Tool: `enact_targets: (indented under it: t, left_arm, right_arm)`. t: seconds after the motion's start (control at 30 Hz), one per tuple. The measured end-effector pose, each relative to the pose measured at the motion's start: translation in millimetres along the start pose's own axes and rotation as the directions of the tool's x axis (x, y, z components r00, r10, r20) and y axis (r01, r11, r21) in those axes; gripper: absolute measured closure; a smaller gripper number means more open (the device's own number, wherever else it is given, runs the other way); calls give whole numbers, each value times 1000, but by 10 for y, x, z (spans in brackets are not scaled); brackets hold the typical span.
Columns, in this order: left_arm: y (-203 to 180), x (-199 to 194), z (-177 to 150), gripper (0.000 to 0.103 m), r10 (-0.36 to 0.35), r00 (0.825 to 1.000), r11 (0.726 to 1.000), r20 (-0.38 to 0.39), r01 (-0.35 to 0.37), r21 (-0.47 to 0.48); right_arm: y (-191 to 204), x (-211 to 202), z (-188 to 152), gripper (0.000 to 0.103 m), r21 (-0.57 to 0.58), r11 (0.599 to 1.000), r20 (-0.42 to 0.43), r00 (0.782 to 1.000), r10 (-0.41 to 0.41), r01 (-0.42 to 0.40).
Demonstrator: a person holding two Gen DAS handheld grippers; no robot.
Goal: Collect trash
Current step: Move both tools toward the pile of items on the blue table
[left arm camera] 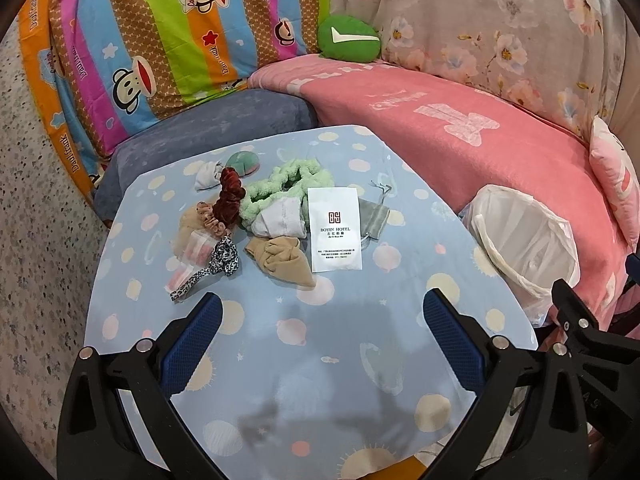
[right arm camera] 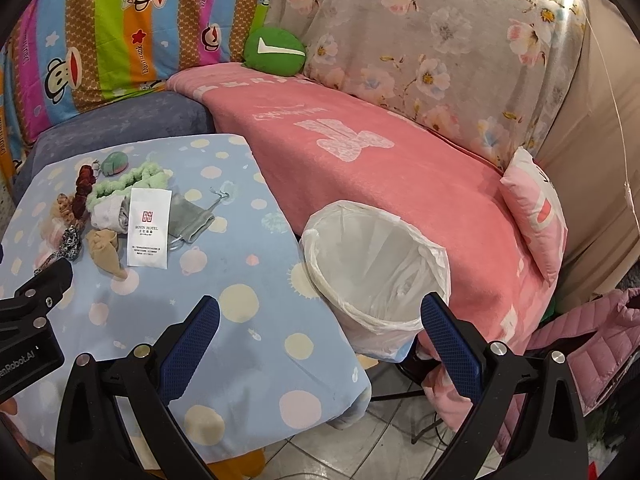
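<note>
A pile of small items lies on the blue dotted table (left arm camera: 320, 340): a white hotel packet (left arm camera: 334, 229), a grey pouch (left arm camera: 374, 216), green fluffy cloth (left arm camera: 288, 186), a dark red scrunchie (left arm camera: 229, 200), tan cloth (left arm camera: 282, 258) and a leopard-print band (left arm camera: 216, 266). A white bin lined with a plastic bag (left arm camera: 524, 248) stands at the table's right edge; in the right wrist view the bin (right arm camera: 376, 268) is just ahead. My left gripper (left arm camera: 320, 332) is open and empty, short of the pile. My right gripper (right arm camera: 320, 332) is open and empty, over the table's right corner near the bin.
A pink blanket (right arm camera: 380, 160) covers the sofa behind the table, with a green cushion (right arm camera: 276, 52), a pink pillow (right arm camera: 536, 220) and patterned covers. A grey-blue cushion (left arm camera: 208, 136) lies beyond the table. Tiled floor (right arm camera: 360, 448) shows below the right corner.
</note>
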State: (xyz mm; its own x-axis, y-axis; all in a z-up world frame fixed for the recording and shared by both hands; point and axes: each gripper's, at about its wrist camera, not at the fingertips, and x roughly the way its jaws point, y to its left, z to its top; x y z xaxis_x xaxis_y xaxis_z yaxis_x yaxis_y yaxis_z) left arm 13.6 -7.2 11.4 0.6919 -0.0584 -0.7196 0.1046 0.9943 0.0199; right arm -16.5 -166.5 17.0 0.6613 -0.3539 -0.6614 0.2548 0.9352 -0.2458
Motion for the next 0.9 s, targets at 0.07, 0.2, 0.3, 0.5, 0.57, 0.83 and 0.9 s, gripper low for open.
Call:
enact_targets:
  t: [0.07, 0.2, 0.3, 0.5, 0.57, 0.83, 0.9]
  left_arm:
    - [10, 70, 31, 7, -20, 1000, 1000, -5, 20, 4]
    - [83, 224, 81, 7, -58, 998, 998, -8, 58, -1]
    - [169, 287, 113, 7, -54, 998, 998, 9, 54, -13]
    - [359, 439, 174, 7, -54, 998, 998, 20, 54, -18]
    - [456, 512, 192, 7, -58, 998, 998, 25, 58, -31]
    - [1001, 1057, 151, 7, 10, 998, 994, -61, -16, -107]
    - [1176, 1196, 110, 7, 11, 996, 989, -88, -24, -148]
  right_arm:
    - [-14, 40, 13, 7, 20, 1000, 2, 1000, 1, -1]
    - [-12, 132, 38, 7, 52, 999, 14, 1000, -4, 4]
    - [31, 203, 71, 7, 62, 998, 14, 1000, -8, 7]
    - [108, 315, 152, 7, 100, 995, 24, 999, 22, -24]
    - [169, 354, 180, 7, 97, 995, 33, 999, 28, -31]
    - [551, 636, 266, 7, 72, 992, 30, 994, 102, -104]
    - [663, 714, 268, 7, 62, 991, 21, 993, 115, -116]
